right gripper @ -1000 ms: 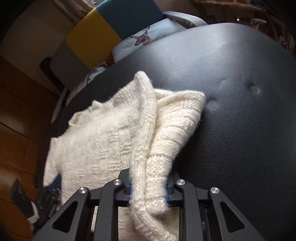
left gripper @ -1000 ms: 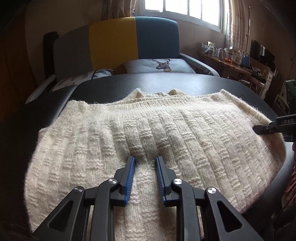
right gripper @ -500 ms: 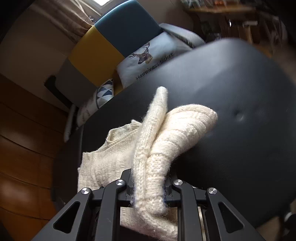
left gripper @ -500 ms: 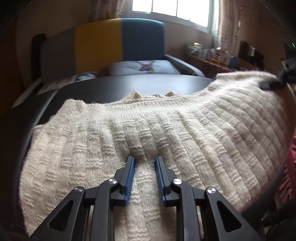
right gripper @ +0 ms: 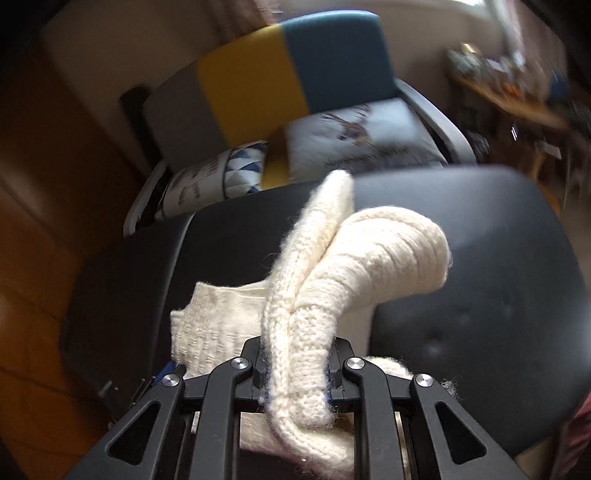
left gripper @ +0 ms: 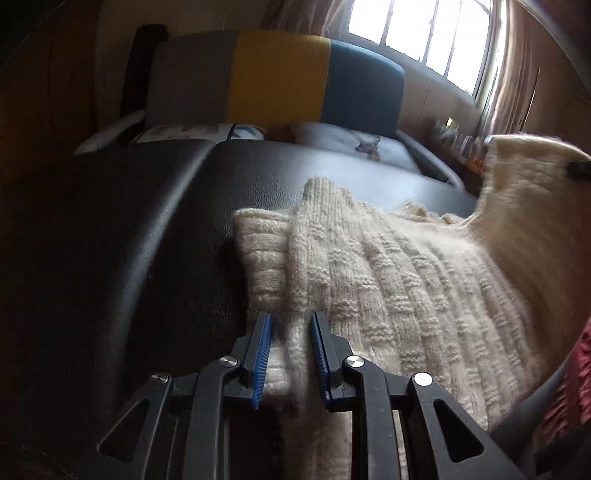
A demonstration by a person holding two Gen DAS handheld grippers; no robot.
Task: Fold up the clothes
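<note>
While both grippers grasp the cream sweater (left gripper: 406,288), it lies partly on the black padded top (left gripper: 129,240), toward its right half, with bare black leather to the left. At the left, the left gripper (left gripper: 290,354) has its blue-lined fingers (left gripper: 263,354) closed on a raised fold at the sweater's near left edge, the knit bunched up between them and standing in a ridge that runs away from the camera. Beyond that ridge the ribbed band of the sweater rests flat on the black top. Further right, the basket-weave body spreads across the surface and then rises steeply at the right edge, lifted clear of the top, where a dark tip of the other gripper shows against the wool. In the right wrist view, the right gripper (right gripper: 297,369) is clamped on a thick roll of the ribbed edge (right gripper: 295,350), which fills the gap between its jaws and curls up and over to the right, hanging above the black top (right gripper: 498,277). Left of and below that roll, more of the sweater (right gripper: 218,317) lies flat. Behind the top stands a chair (left gripper: 280,77) striped grey, yellow and blue, with cushions (right gripper: 369,144) on its seat, and a window (left gripper: 424,33) at the far right.
</note>
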